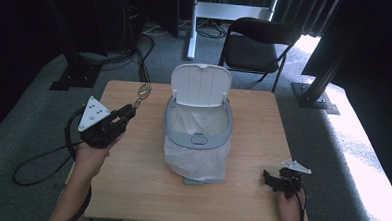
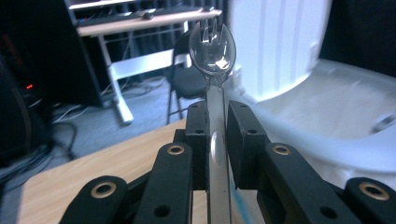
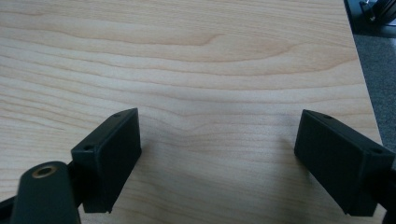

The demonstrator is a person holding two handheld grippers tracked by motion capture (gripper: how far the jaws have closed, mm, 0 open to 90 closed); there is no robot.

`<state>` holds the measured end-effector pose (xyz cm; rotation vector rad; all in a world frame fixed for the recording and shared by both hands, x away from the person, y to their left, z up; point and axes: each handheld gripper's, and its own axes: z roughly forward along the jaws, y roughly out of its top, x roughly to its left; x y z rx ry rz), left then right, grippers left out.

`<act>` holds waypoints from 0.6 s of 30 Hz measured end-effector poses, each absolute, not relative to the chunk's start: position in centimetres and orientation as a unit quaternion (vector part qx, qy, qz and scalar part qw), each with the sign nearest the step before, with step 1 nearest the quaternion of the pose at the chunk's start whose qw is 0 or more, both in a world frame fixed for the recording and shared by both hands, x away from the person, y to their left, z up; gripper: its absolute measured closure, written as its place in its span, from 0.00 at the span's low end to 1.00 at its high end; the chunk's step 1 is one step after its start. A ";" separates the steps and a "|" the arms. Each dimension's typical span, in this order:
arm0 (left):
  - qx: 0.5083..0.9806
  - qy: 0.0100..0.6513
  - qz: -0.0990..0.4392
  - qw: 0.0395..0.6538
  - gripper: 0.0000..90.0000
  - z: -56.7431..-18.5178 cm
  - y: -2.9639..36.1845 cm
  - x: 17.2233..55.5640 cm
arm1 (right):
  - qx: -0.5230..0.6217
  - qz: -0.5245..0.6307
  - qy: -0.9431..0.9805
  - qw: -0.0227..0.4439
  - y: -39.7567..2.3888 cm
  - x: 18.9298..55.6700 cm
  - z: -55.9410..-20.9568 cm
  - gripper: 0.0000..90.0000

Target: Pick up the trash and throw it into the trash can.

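Observation:
A clear plastic spork stands up from between the black jaws of my left gripper, which is shut on its handle. In the high view the left gripper is raised over the table's left side, with the spork pointing away toward the far edge. A small grey bin with a white liner and a raised white lid sits in the middle of the wooden table, to the right of the spork. My right gripper rests low at the table's near right corner, open with only bare wood between its jaws.
A black folding chair and a white desk leg stand on the grey carpet beyond the table. Cables trail off the left side of the table. The table's right edge lies close to the right gripper.

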<state>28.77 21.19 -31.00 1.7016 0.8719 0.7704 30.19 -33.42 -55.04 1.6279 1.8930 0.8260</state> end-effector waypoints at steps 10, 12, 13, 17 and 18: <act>0.715 0.322 0.289 0.549 0.88 -28.4 19.0 29.7 | 0.599 0.303 0.697 0.253 -33.4 30.2 -55.0 0.15; 0.718 0.313 0.285 0.553 0.88 -27.9 18.4 30.0 | 0.599 0.303 0.697 0.253 -33.4 30.2 -55.0 0.15; 0.718 0.310 0.281 0.555 0.88 -27.8 18.2 30.0 | 0.599 0.303 0.697 0.253 -33.4 30.2 -55.0 0.15; 0.723 0.299 0.267 0.563 0.88 -27.1 17.2 30.7 | 0.599 0.303 0.697 0.253 -33.4 30.2 -55.0 0.15; 0.724 0.296 0.267 0.562 0.88 -27.0 16.8 30.8 | 0.599 0.303 0.697 0.253 -33.4 30.2 -55.0 0.15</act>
